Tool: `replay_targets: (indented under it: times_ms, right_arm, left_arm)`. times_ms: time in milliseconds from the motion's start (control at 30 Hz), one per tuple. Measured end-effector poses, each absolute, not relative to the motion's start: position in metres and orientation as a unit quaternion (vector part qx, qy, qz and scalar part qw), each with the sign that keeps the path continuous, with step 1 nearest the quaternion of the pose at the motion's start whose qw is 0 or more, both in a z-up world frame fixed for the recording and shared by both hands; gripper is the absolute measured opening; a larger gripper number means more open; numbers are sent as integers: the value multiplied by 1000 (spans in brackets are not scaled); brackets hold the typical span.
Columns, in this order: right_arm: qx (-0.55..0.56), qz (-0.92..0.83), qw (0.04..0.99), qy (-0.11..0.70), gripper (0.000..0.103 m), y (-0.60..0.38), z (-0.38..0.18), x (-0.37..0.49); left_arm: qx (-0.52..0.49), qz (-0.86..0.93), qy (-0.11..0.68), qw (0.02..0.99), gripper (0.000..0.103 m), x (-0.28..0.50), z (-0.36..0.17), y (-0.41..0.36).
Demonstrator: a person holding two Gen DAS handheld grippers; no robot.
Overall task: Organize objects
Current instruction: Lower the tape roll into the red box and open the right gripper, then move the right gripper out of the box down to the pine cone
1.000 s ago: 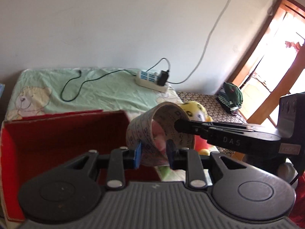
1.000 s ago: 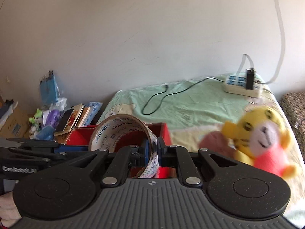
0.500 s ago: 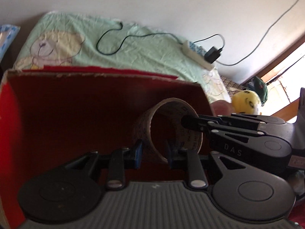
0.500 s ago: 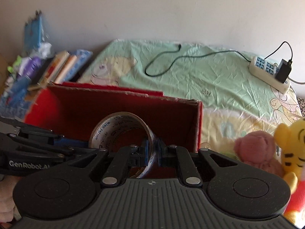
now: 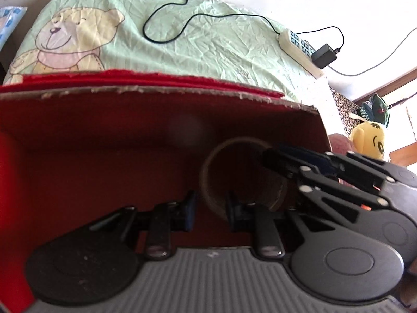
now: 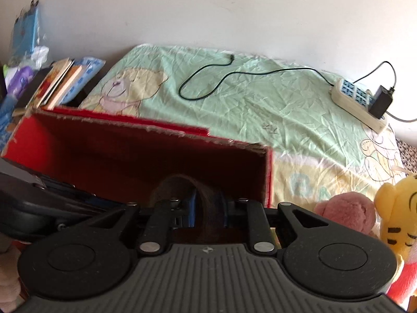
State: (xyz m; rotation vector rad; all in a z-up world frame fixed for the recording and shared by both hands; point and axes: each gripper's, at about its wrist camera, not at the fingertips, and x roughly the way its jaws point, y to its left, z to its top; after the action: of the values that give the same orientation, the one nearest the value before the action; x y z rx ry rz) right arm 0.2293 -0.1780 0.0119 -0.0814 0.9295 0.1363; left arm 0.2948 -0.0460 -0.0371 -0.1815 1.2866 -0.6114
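From the left wrist view, we look down into the red box (image 5: 109, 156), which sits on the green bedsheet (image 5: 208, 44). Our left gripper (image 5: 209, 210) has its fingers spread, with the near wall of the tape roll (image 5: 242, 180) standing between them; the left pad looks clear of it, and whether the right pad touches it we cannot tell. The roll sits upright on its edge, low inside the box toward the right wall, dark in the shadow. Our right gripper (image 5: 271, 156) reaches in from the right with its tips at the roll's upper rim.

From the right wrist view, the right gripper (image 6: 208, 208) straddles the wall of the tape roll (image 6: 182, 190), one pad on either side. The pads sit a little apart, and we cannot tell whether they are gripping or have let go. Outside the box's right wall lie a pink plush (image 6: 346, 214) and a yellow plush tiger (image 6: 396, 214); a power strip (image 6: 357, 104) and its black cable (image 6: 208, 80) rest farther up the sheet.

We judge the roll is at its resting place. The risk is in pulling out: since the roll's wall is threaded between both sets of fingers, lifting at a slant could hook the rim and drag the roll up or tip it over, and with two grippers crowded in one corner they could knock each other or the cardboard wall
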Motion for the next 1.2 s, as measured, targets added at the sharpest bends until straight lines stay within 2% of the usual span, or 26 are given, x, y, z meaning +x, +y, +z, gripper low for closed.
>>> replay_targets:
  times_ms: [400, 867, 1200]
  right_arm:
    - [45, 77, 892, 442, 21, -204, 22, 216]
    - [183, 89, 883, 422, 21, -233, 38, 154]
    - [211, 94, 879, 416, 22, -249, 33, 103]
  left_arm:
    - [-50, -280, 554, 783, 22, 279, -21, -42]
    - [20, -308, 465, 830, 23, 192, 32, -6]
    - [46, -300, 476, 826, 24, 149, 28, -10]
